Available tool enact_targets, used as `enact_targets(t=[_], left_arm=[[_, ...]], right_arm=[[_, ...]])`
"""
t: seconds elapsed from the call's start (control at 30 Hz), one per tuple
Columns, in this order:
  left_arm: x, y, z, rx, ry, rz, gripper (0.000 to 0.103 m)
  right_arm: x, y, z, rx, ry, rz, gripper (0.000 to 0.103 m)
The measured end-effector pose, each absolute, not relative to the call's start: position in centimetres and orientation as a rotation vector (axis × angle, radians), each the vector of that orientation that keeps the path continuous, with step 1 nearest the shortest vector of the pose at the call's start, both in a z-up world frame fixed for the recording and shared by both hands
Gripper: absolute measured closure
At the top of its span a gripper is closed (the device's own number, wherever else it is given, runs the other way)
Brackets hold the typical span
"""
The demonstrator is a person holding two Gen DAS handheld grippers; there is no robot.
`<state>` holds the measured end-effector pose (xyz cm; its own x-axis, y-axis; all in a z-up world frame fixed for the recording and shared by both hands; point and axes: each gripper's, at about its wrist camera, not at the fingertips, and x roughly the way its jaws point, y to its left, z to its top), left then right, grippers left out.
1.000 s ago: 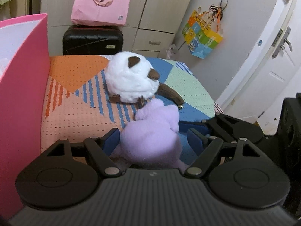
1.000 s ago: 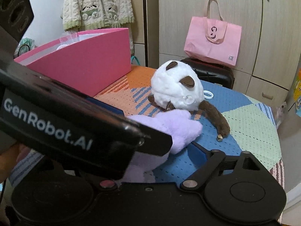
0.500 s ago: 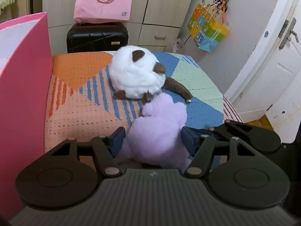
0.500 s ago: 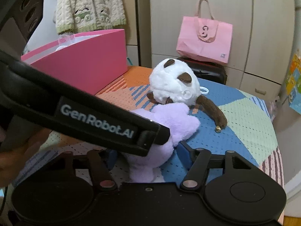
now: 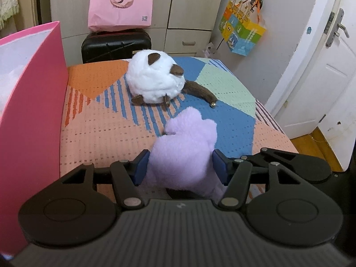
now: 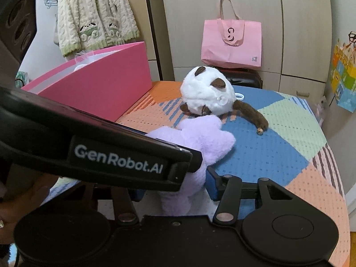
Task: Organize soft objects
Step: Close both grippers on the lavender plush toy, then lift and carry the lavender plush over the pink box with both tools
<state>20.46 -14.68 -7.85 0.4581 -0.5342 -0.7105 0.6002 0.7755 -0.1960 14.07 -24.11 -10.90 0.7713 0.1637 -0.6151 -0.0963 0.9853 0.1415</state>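
Observation:
A purple plush toy lies on the patterned bedspread in front of a white plush with brown ears. My left gripper is closing, and its blue pads press the purple plush from both sides. In the right wrist view the same purple plush sits in my right gripper, which is also closing. Its right pad touches the toy, and its left pad is hidden behind the left gripper's body. The white plush lies just beyond.
A tall pink box stands along the bed's left side, with an open top. A black suitcase and a pink bag are behind the bed. A white door is on the right. A person's hand holds the left gripper.
Both grippers' jaws have narrowed onto the purple plush. The purple plush has drawn a little away from the white plush, which has not moved.

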Motion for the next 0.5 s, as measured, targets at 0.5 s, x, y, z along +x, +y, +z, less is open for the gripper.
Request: enact_targets(t=[0.5], left_arm=[[15.3, -11.9, -5.4, 0.085, 0.798, -0.744, 0.044]], right_arm=[[9.9, -23.4, -8.4, 0.162, 0.699, 0.204, 0.046]])
